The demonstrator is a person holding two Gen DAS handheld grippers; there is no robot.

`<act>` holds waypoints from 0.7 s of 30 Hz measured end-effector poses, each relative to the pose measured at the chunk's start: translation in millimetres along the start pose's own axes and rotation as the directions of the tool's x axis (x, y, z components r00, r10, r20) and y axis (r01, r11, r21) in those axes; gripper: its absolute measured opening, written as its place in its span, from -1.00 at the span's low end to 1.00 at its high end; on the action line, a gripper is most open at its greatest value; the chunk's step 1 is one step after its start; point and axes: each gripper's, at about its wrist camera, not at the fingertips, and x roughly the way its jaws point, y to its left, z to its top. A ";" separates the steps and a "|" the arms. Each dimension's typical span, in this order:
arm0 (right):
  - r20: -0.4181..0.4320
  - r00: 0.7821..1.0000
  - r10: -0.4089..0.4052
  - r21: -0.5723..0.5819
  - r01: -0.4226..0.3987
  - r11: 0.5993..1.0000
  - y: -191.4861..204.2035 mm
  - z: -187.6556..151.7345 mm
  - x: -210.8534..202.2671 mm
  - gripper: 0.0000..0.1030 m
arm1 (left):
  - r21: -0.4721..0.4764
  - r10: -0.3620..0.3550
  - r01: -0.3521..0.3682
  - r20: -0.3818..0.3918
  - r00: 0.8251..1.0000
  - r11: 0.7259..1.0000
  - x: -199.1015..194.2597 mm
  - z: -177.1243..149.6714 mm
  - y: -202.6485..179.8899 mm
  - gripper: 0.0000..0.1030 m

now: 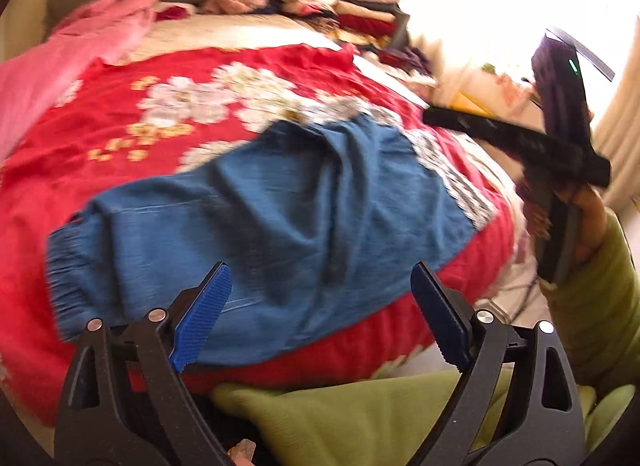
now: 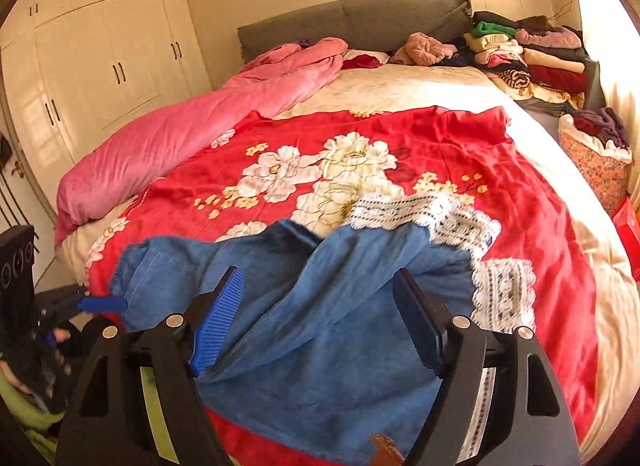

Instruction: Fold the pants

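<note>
Blue denim pants with a white lace-trimmed waistband [image 2: 320, 306] lie rumpled on the red floral blanket [image 2: 420, 133] at the near end of the bed, legs doubled over each other, fringed hem at the left, waistband at the right. Left gripper [image 1: 320, 314]: released, blue ribbed pads spread wide, nothing between them, hanging above the near edge of the pants. Right gripper [image 2: 316, 322]: likewise released and empty, over the middle of the denim.

Judgement: a fold has been laid and the next grasp is pending. To do it well, smooth the diagonal ridge through the middle before folding again; pinch hem and waistband at their corners, both layers together, and carry them over evenly so the edges meet.

Materials: the denim looks mid-weight, soft, creasing in broad rolls rather than sharp lines; hem frayed to a fringe. Lace is openwork, likely to snag on ribbed pads. Blanket is plush, probably grippy under the cloth.
</note>
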 end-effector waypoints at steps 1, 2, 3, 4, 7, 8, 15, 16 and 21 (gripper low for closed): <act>-0.002 1.000 -0.005 -0.003 0.005 1.000 -1.9 3.7 3.3 0.48 | 0.003 -0.007 0.007 -0.009 1.000 1.000 5.5 2.1 -3.4 0.63; -0.010 1.000 -0.009 -0.006 0.009 1.000 -5.1 8.5 9.8 0.48 | 0.006 -0.013 0.014 -0.020 1.000 1.000 9.4 3.7 -6.2 0.63; -0.025 0.999 -0.024 0.002 0.024 1.000 -9.1 12.7 17.4 0.48 | 0.007 -0.021 0.021 -0.033 0.999 1.000 15.7 6.0 -9.1 0.63; -0.042 0.998 -0.036 0.013 0.037 0.999 -11.7 15.0 24.3 0.48 | 0.005 -0.034 0.034 -0.044 0.998 0.999 21.6 8.3 -11.7 0.62; -0.079 0.997 -0.020 0.039 0.023 0.999 -19.8 26.0 46.6 0.48 | 0.017 -0.074 0.076 -0.071 0.995 0.997 35.2 14.7 -18.8 0.39; -0.090 0.996 -0.017 0.041 0.021 0.999 -21.5 30.0 53.3 0.48 | 0.022 -0.078 0.080 -0.081 0.994 0.997 39.4 16.2 -19.9 0.29; -0.188 0.974 -0.126 -0.059 0.117 0.991 -24.3 56.8 115.1 0.48 | -0.050 -0.148 0.141 -0.153 0.977 0.989 87.7 33.9 -12.9 -0.18; -0.203 0.971 -0.126 -0.063 0.115 0.991 -24.1 58.7 123.5 0.48 | -0.057 -0.143 0.136 -0.149 0.978 0.989 92.4 35.3 -11.7 -0.18; -0.275 0.954 -0.119 -0.078 0.101 0.992 -15.5 67.7 166.9 0.48 | -0.091 -0.186 0.174 -0.150 0.971 0.981 111.7 27.0 -7.8 -0.44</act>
